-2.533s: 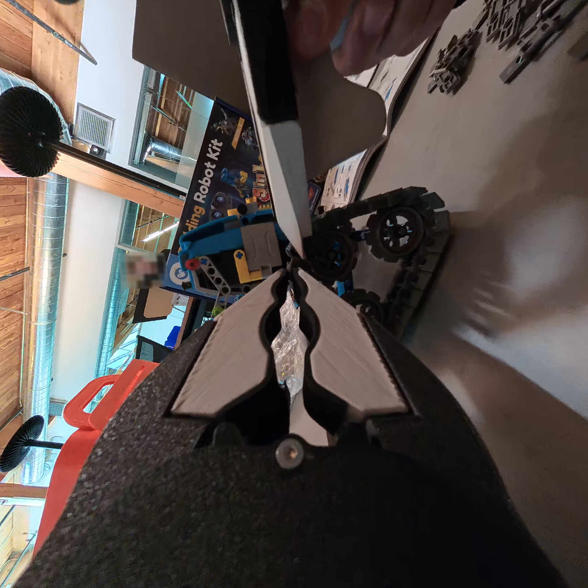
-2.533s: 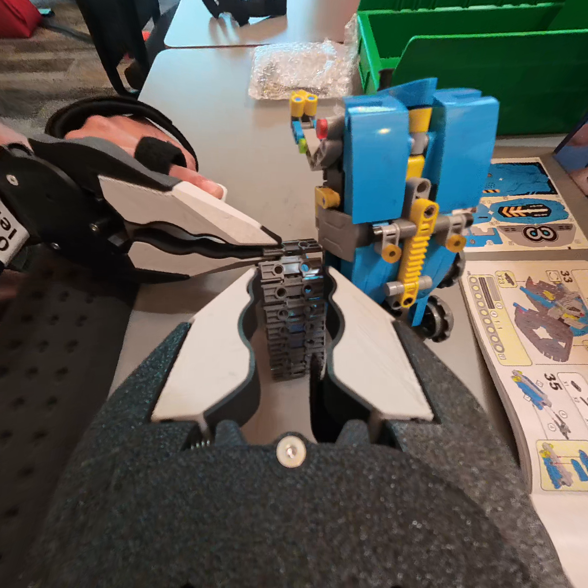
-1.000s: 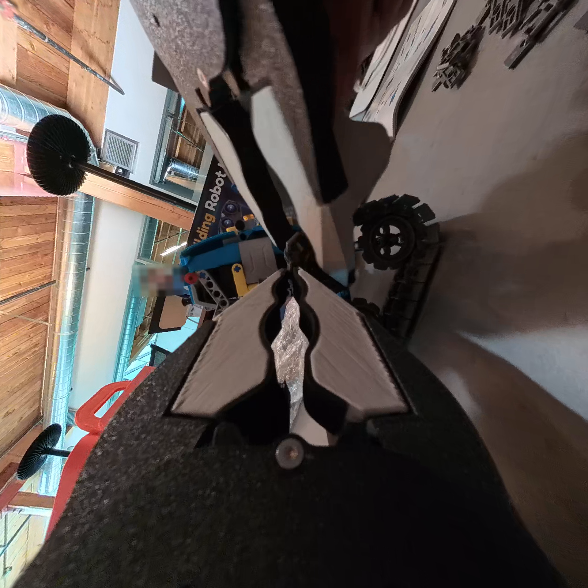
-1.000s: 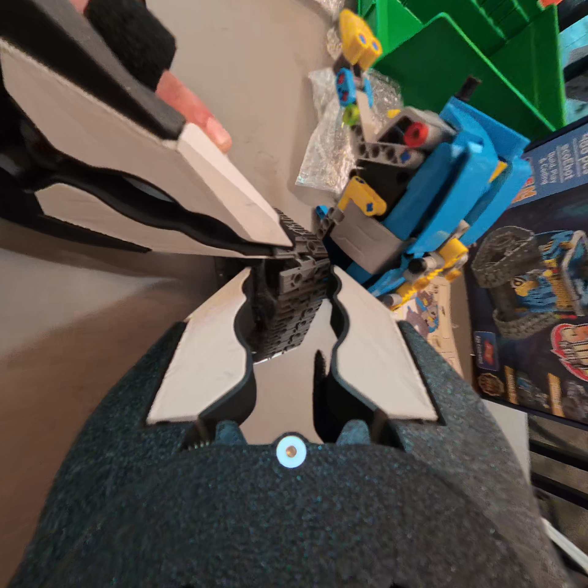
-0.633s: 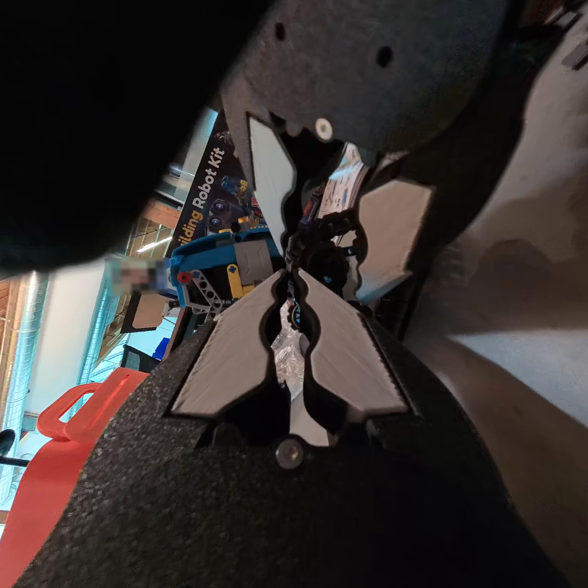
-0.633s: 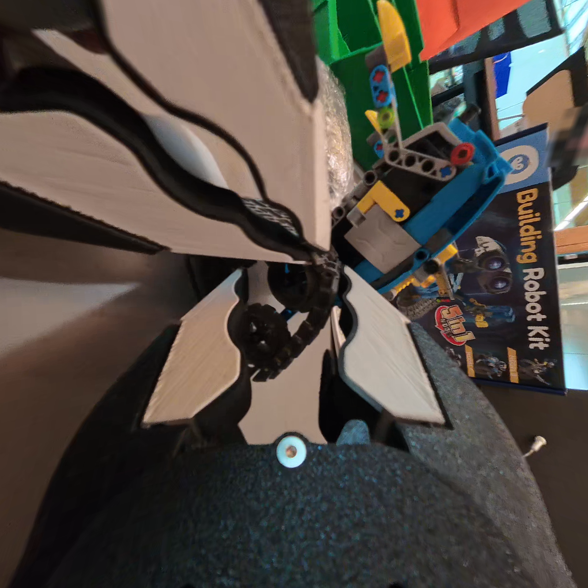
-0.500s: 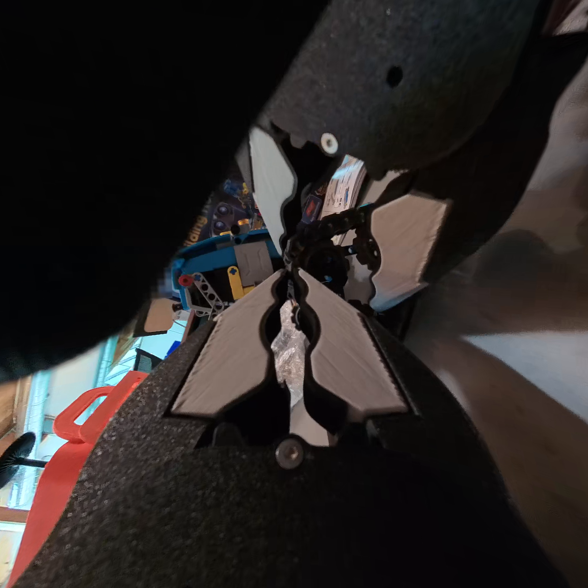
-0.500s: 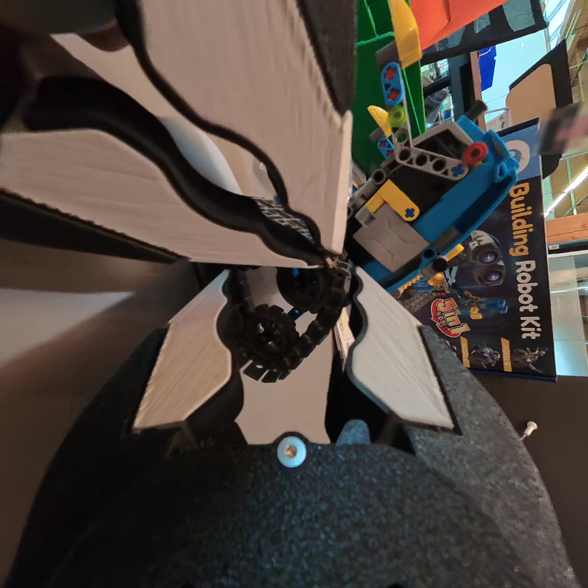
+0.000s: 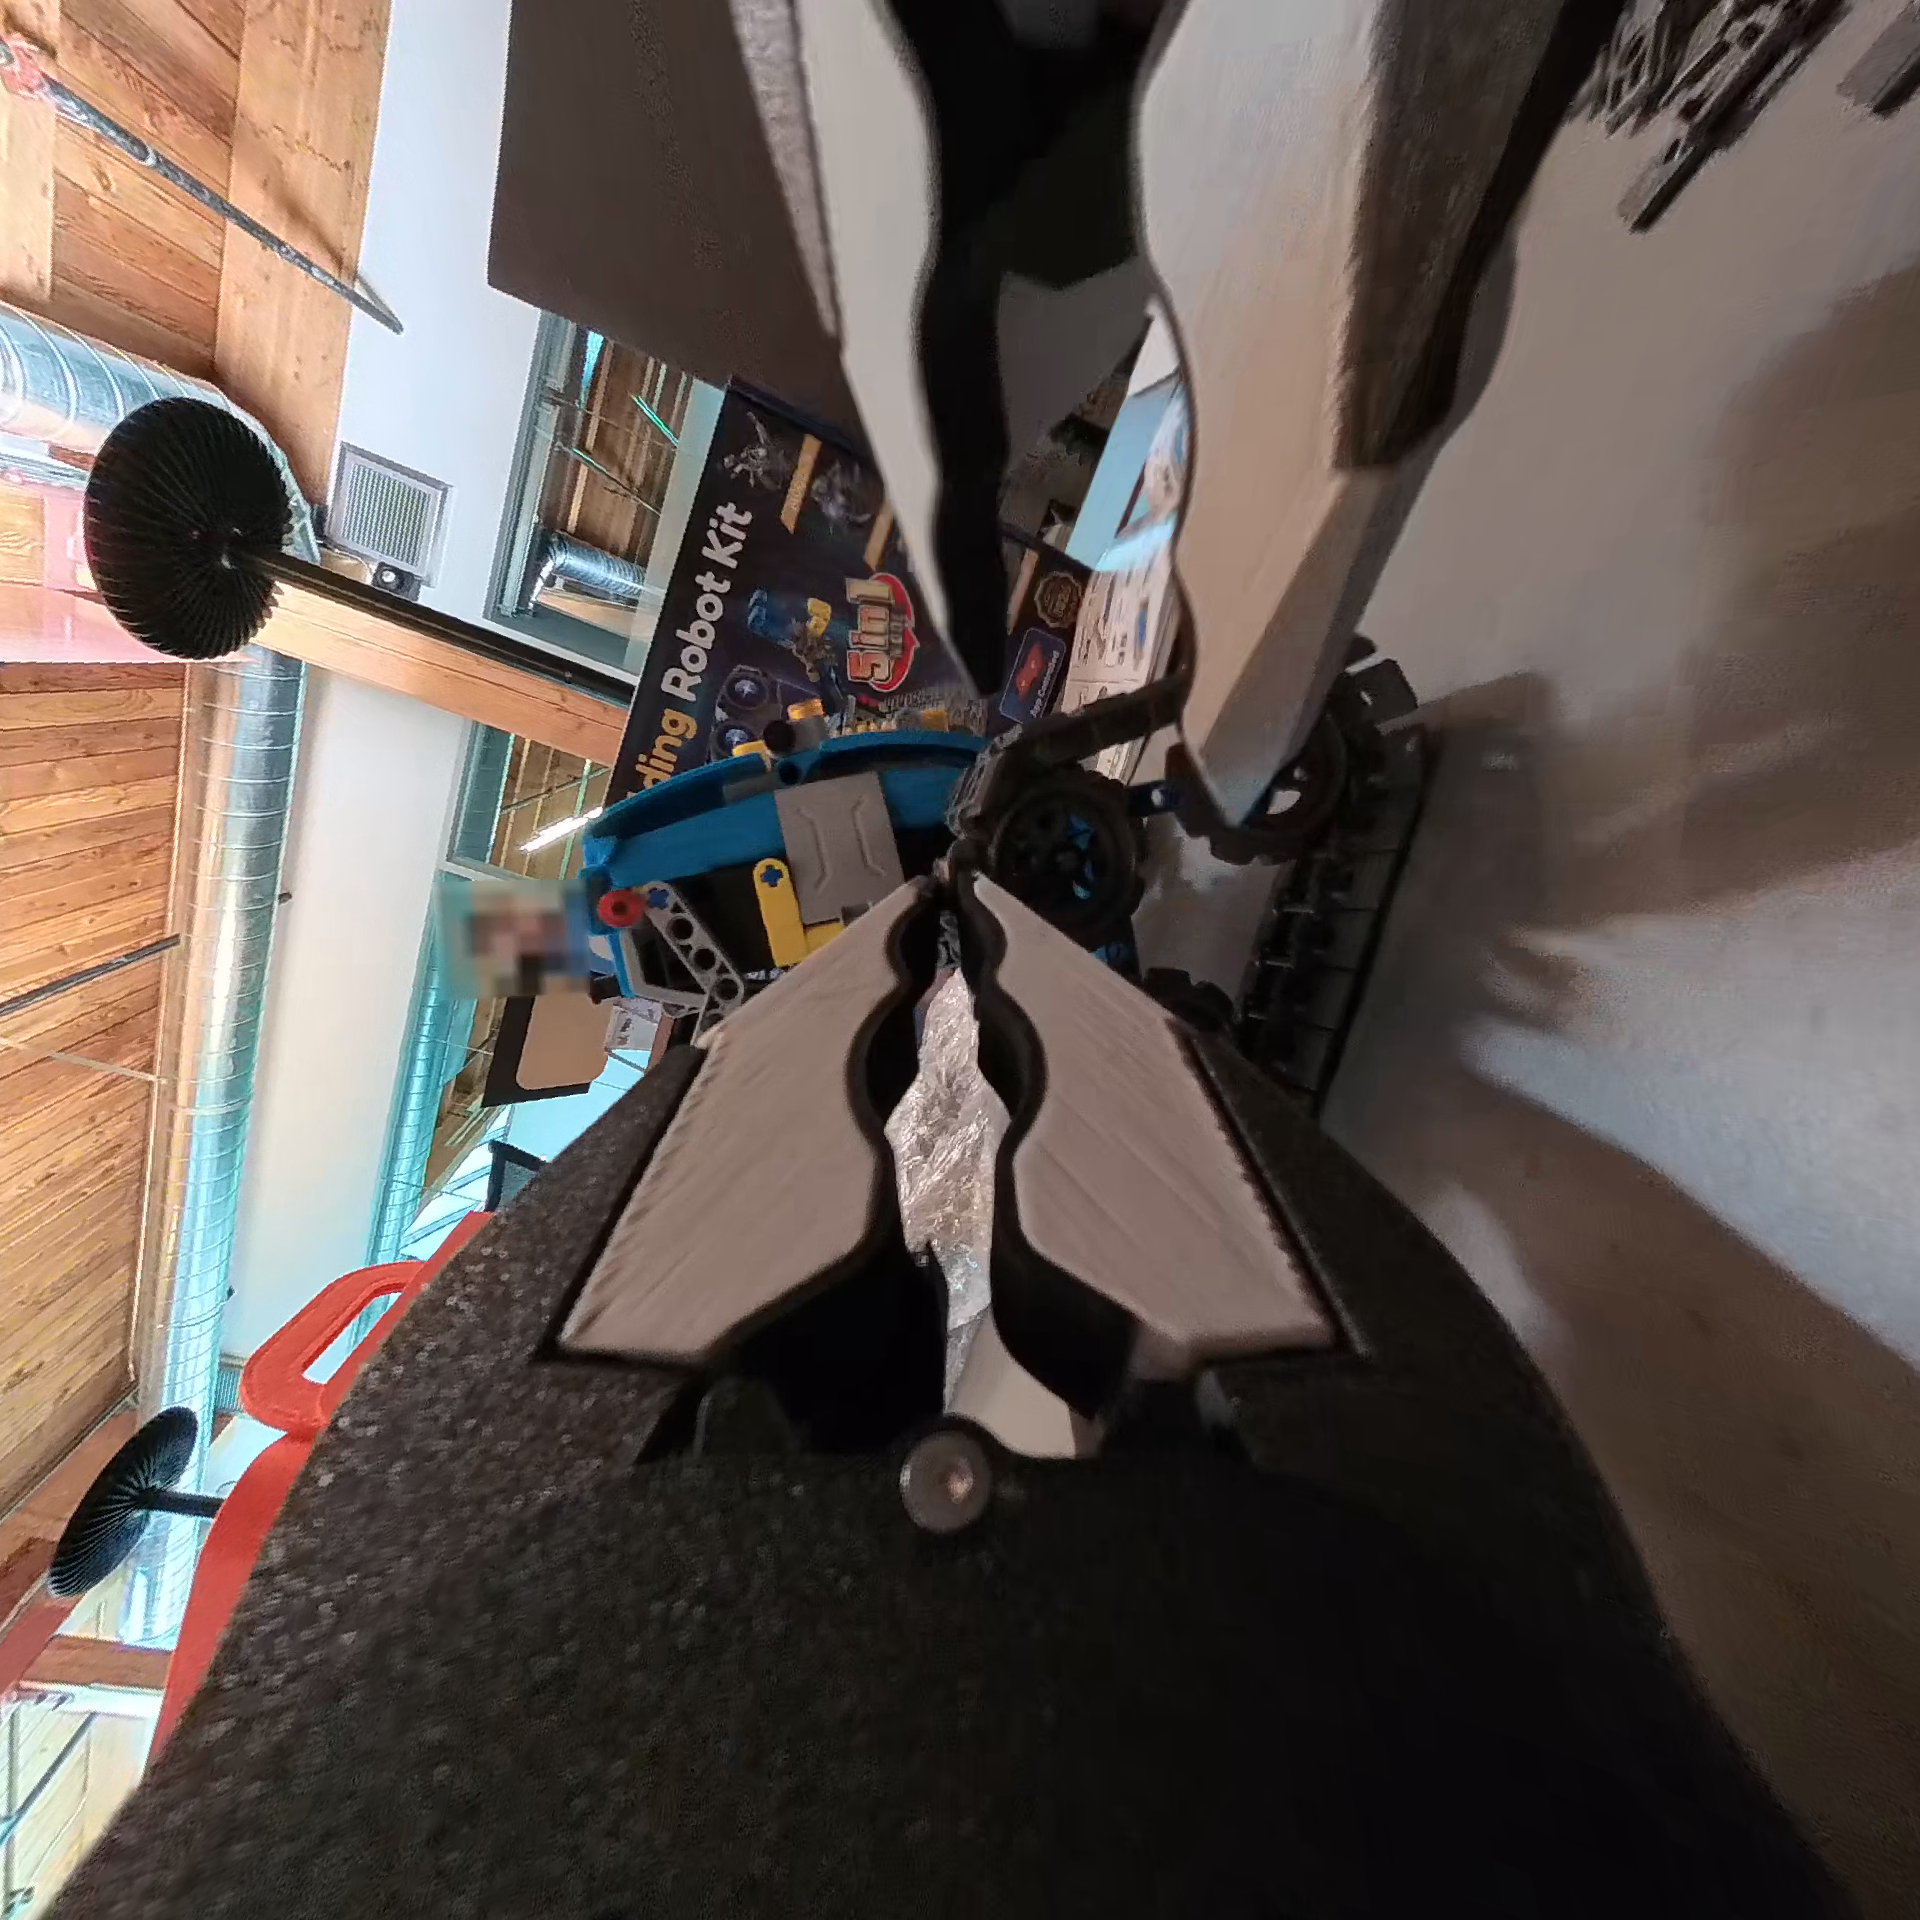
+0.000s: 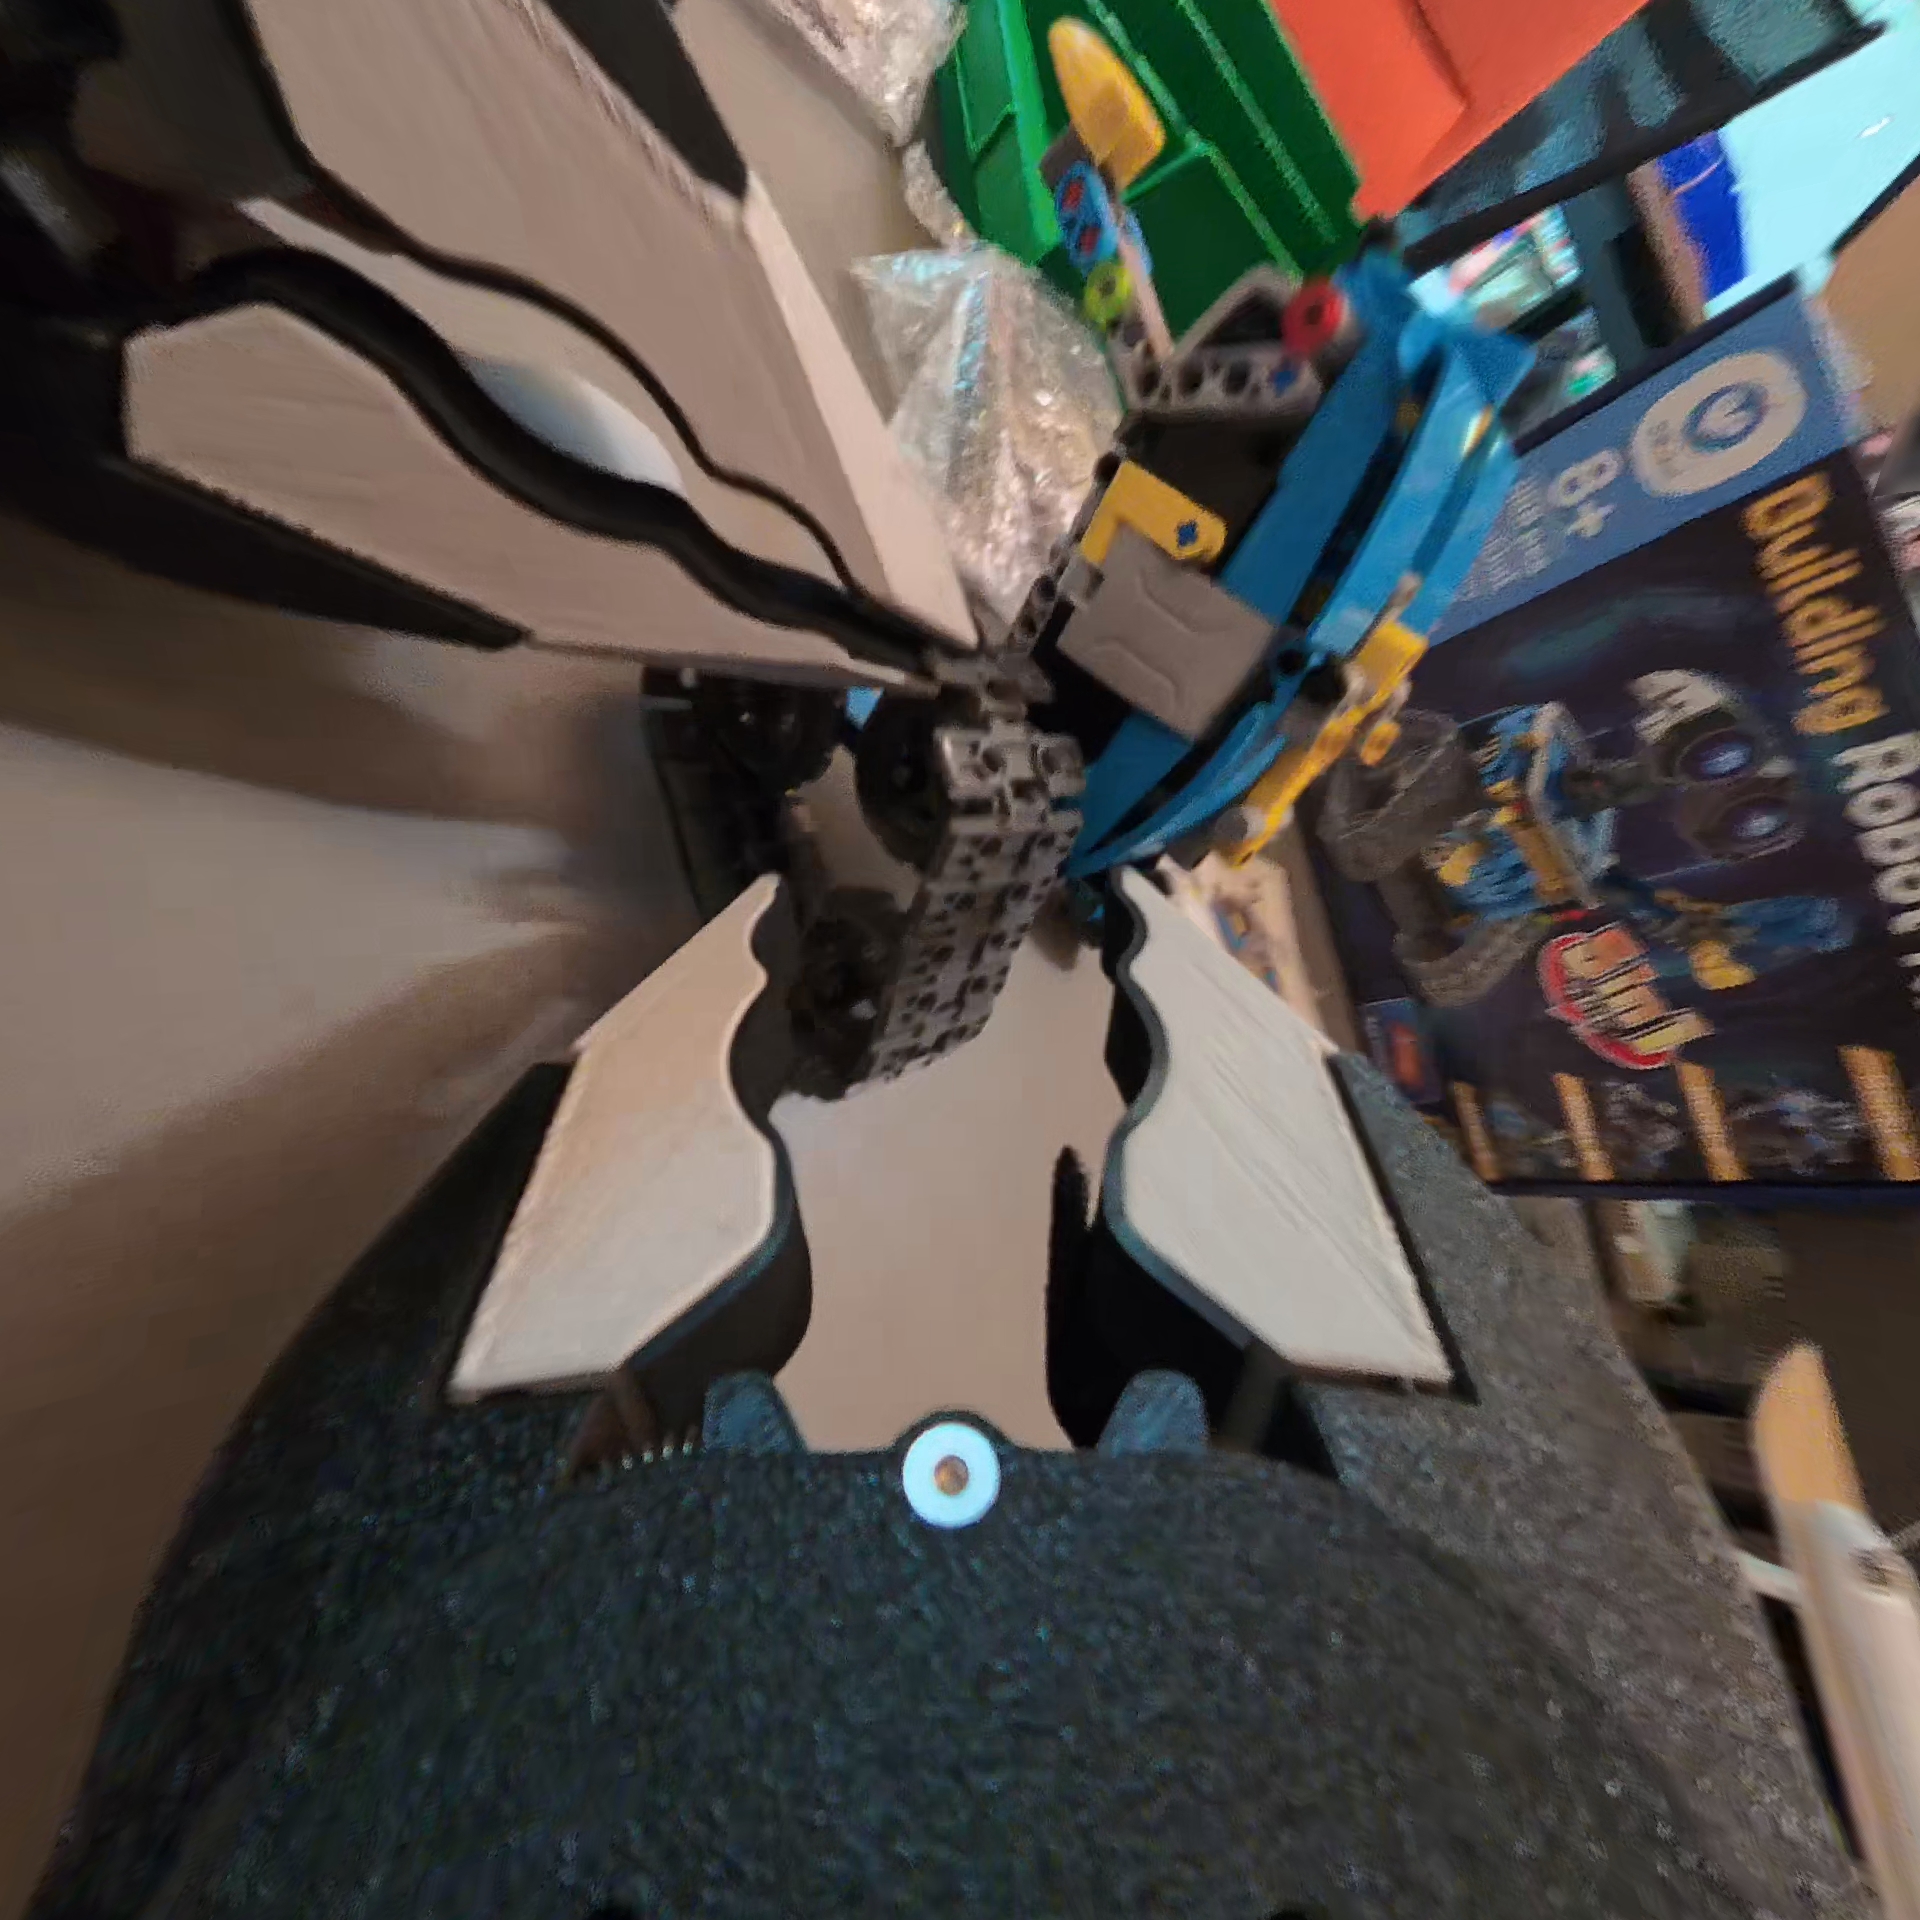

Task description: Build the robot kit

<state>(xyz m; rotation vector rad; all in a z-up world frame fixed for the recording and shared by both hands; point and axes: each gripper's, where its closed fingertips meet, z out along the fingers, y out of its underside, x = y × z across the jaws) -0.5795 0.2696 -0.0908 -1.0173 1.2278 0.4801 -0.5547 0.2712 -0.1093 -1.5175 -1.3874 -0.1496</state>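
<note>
Fingertips of the left hand-held gripper (image 9: pixel 951 883) are pinched together on the end of the dark grey track (image 10: pixel 971 883) that loops round the wheels of the blue toy robot (image 10: pixel 1340 561). In the right wrist view this same hand-held gripper reaches in from the upper left, its white fingers (image 10: pixel 582 343) drawn to a narrow point at the track's top link. The right hand-held gripper (image 10: pixel 940 904) is spread wide, released, with the hanging stretch of track between its fingertips and nearest its left finger; whether it touches cannot be told. In the left wrist view one of its white fingers (image 9: pixel 1278 582) lies against the black wheel (image 9: pixel 1299 800) on the far side of the robot. The robot stands tilted on the grey tabletop (image 10: pixel 260 935). Beyond the robot lie a crinkled clear plastic bag (image 10: pixel 987 416) and green bins (image 10: pixel 1174 156). To the robot's right stands a dark printed box (image 10: pixel 1662 831), and an open instruction booklet (image 9: pixel 1138 561) lies just beside the robot.
</note>
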